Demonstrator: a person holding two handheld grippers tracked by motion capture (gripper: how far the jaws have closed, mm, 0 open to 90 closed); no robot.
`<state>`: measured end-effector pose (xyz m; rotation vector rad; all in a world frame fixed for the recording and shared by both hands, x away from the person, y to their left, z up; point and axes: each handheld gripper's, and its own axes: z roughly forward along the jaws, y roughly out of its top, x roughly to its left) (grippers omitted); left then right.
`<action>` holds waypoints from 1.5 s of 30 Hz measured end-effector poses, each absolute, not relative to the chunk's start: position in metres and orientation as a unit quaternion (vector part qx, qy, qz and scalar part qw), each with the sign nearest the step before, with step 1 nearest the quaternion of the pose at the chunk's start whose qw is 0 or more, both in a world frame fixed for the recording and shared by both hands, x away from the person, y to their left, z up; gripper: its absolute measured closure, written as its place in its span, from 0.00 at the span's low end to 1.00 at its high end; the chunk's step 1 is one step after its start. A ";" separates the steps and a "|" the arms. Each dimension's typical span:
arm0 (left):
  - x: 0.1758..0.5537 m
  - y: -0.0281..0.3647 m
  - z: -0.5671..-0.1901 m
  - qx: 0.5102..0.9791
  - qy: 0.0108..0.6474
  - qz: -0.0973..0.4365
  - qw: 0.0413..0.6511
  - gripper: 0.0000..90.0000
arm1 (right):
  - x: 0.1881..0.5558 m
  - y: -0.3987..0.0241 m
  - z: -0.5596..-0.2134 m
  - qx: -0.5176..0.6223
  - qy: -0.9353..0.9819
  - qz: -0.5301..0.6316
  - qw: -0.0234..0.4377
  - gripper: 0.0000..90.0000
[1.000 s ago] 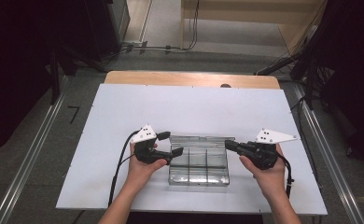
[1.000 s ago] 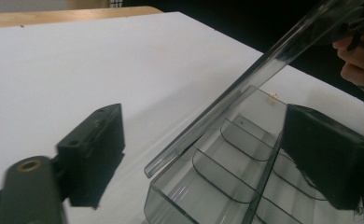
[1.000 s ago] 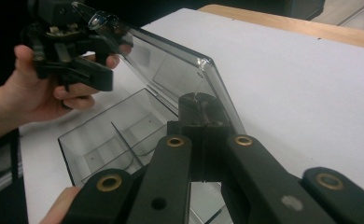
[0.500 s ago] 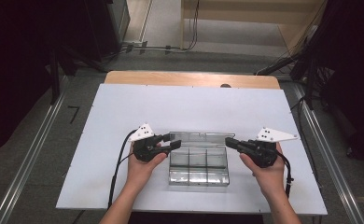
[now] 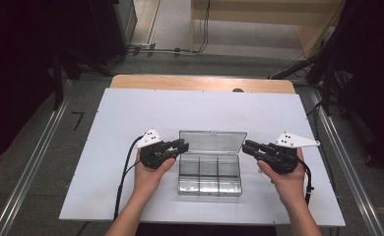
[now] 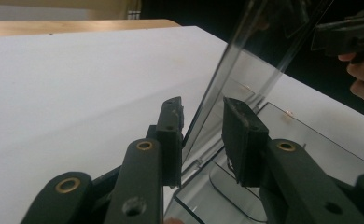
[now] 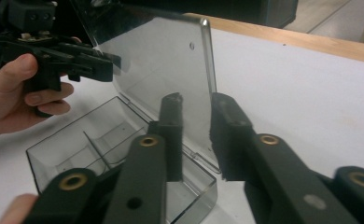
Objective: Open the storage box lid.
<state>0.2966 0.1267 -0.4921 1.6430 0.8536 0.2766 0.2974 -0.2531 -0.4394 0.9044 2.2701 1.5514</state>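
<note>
While lid [image 5: 212, 141] stands raised; clear walls blur compartments | box [image 5: 209, 178] front edge faint

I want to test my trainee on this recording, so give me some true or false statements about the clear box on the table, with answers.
1. The clear box has its lid raised open. True.
2. The compartments are packed with screws. False: they look empty.
3. The box sits on a white table. True.
4. The box lies at the table's far edge. False: it lies near the person's side, between the two hands.
</note>
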 end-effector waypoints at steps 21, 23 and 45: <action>0.301 0.129 -0.499 0.695 0.390 0.093 0.597 0.75 | 0.322 -0.220 -0.477 0.340 0.765 0.533 0.123 0.63; 0.301 0.129 -0.501 0.693 0.393 0.089 0.598 0.77 | 0.322 -0.220 -0.479 0.342 0.763 0.535 0.123 0.66; 0.297 0.132 -0.502 0.684 0.403 0.097 0.600 0.85 | 0.319 -0.218 -0.482 0.370 0.737 0.556 0.107 0.71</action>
